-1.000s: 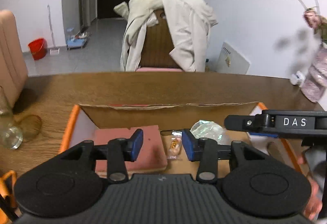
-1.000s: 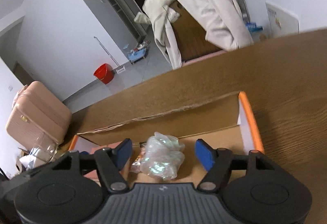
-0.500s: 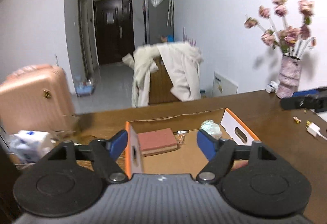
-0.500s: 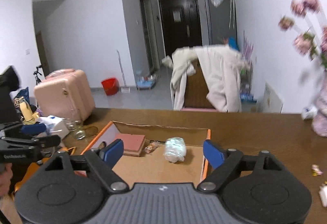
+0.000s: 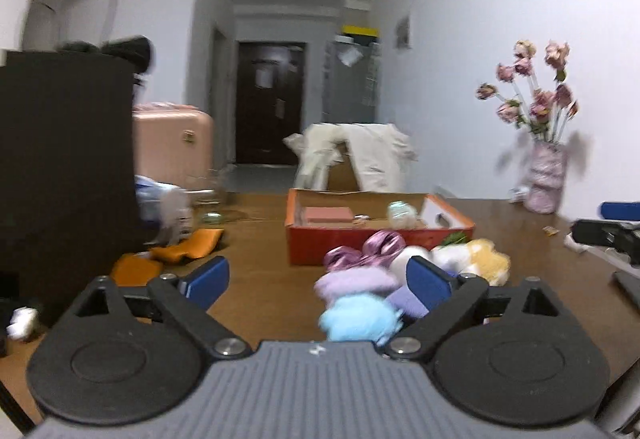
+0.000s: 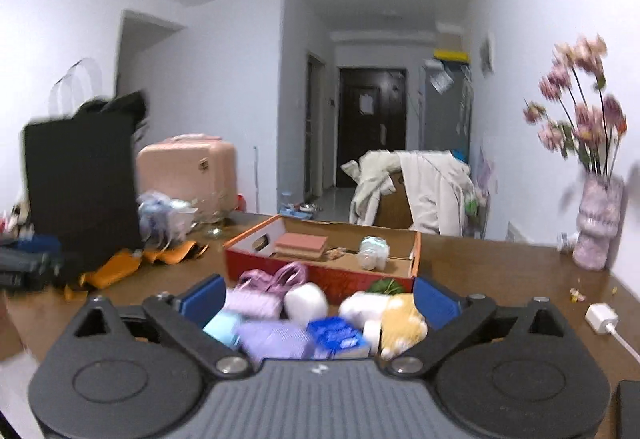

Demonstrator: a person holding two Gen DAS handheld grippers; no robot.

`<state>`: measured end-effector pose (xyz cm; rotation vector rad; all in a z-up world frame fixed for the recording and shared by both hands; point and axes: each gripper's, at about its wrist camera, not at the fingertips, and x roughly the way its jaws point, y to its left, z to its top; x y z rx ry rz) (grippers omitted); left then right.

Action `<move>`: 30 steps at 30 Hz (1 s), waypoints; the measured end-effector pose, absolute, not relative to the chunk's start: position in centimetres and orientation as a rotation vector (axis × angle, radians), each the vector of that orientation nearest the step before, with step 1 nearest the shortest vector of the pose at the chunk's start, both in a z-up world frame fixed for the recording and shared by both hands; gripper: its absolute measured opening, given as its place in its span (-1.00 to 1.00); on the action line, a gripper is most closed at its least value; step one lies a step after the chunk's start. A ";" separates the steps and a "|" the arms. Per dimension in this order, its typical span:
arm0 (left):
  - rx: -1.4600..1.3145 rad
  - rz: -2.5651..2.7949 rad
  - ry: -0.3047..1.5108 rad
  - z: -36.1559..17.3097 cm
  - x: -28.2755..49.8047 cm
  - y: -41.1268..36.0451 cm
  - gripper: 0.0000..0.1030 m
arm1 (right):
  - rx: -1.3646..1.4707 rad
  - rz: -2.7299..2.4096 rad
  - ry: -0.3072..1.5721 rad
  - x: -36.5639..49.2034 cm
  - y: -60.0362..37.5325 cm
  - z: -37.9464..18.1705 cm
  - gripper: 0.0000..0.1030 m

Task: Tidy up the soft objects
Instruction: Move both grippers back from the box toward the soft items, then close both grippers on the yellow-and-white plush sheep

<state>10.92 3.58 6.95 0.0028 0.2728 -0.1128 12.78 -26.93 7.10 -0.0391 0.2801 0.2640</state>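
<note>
An orange cardboard box (image 5: pixel 360 235) (image 6: pixel 316 271) stands on the brown table, holding a pink block (image 5: pixel 328 214) (image 6: pixel 300 243) and a crumpled clear bag (image 5: pixel 400 213) (image 6: pixel 374 251). A pile of soft toys lies in front of it: light blue plush (image 5: pixel 358 317), purple plush (image 6: pixel 276 337), pink shiny bow (image 5: pixel 376 245), white ball (image 6: pixel 306 299), yellow plush (image 5: pixel 486 261) (image 6: pixel 402 321). My left gripper (image 5: pixel 318 279) is open and empty, above the table just before the pile. My right gripper (image 6: pixel 316 297) is open and empty, with the pile between its fingers' line of sight.
Orange cloth (image 5: pixel 168 255) (image 6: pixel 120 267) and a dark bag (image 6: pixel 80 183) lie at the left. A vase of pink flowers (image 5: pixel 544 179) (image 6: pixel 596 227) stands at the right. A white charger (image 6: pixel 600 317) lies on the table. A chair draped with a coat (image 6: pixel 416 191) stands behind the table.
Both grippers have pulled back from the box and away from it. The pile of soft toys in front of the box has come into view. Both stay open.
</note>
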 end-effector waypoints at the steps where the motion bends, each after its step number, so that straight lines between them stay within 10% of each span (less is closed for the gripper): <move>1: 0.014 -0.100 0.262 6.6 9.9 3.4 0.91 | -0.054 0.260 0.270 11.7 -26.5 6.6 0.95; 30: 0.057 -0.287 0.447 3.0 17.4 -4.0 0.95 | 0.170 0.137 0.469 15.8 -31.1 -0.5 0.74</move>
